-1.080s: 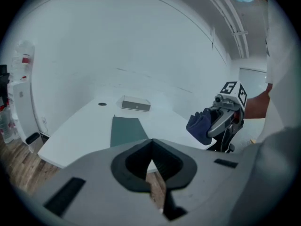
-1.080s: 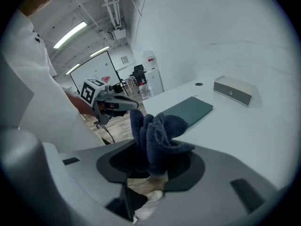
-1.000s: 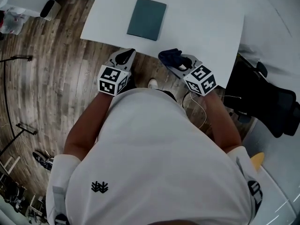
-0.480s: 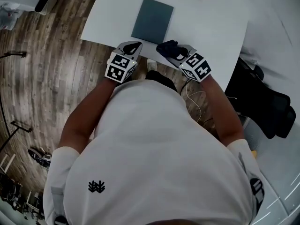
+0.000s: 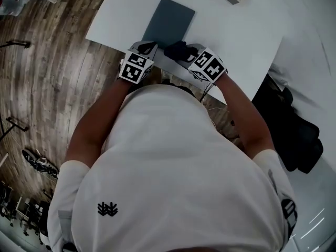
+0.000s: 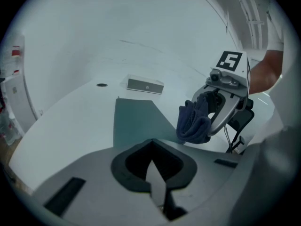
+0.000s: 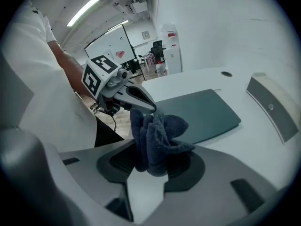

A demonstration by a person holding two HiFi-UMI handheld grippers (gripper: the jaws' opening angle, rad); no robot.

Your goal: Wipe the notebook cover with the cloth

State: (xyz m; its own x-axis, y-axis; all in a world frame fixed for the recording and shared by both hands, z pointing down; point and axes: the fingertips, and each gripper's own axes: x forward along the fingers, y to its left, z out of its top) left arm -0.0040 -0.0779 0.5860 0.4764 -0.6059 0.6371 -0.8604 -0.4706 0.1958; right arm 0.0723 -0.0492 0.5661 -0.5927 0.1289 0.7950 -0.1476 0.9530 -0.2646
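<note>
Dark blue fleecy cloth [image 7: 157,136], pinched in the right gripper's [image 5: 182,51] fingers, was poised at the dark green notebook's [image 5: 169,19] near end, its length running away ahead; left gripper's [image 5: 148,48] fingers pressed together.

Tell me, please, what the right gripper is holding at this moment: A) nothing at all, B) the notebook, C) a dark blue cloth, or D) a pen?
C: the right gripper is shut on a bunched dark blue cloth, while the notebook lies flat beyond it.
</note>
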